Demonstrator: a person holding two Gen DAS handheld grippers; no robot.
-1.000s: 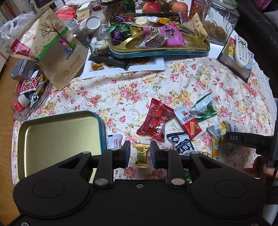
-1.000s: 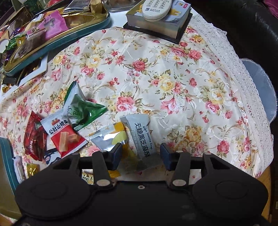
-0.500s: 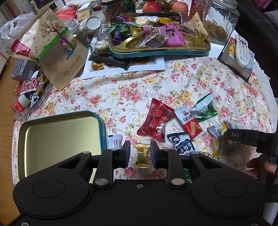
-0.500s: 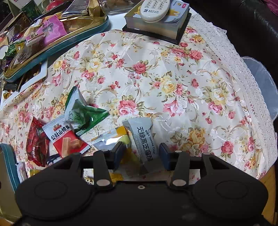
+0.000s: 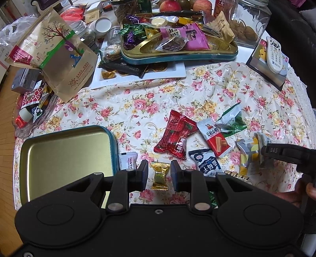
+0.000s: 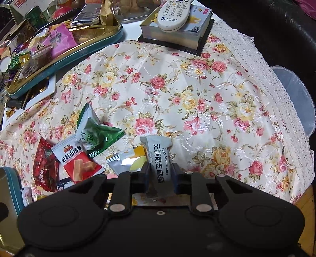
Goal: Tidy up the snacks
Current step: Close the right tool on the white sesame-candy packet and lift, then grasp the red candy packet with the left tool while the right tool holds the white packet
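A small gold-wrapped candy (image 5: 160, 175) lies on the floral cloth between the fingers of my left gripper (image 5: 159, 175), which stands open with gaps on both sides of it. An empty gold tin with a teal rim (image 5: 65, 154) sits just left of that gripper. My right gripper (image 6: 160, 176) points down, and its jaws are closing with the pads pressing on a grey black-sesame-crisp packet (image 6: 158, 150). Loose packets lie between the two grippers: red (image 5: 175, 136), red-and-white (image 5: 214, 138), green (image 5: 231, 122), dark blue (image 5: 207, 164) and silver-yellow (image 6: 128, 160).
At the back stands a teal tin tray (image 5: 177, 57) full of snacks on a white plate (image 5: 169, 73), with a paper bag (image 5: 57, 51) to its left and a glass jar (image 5: 248, 23) to its right. A remote (image 6: 173, 13) rests on a book. The cloth's lace edge (image 6: 276, 98) drops off at the right.
The right gripper's fingers have closed in onto the grey sesame packet, which now stands narrower and more upright between them. The left gripper and the gold candy have not moved.
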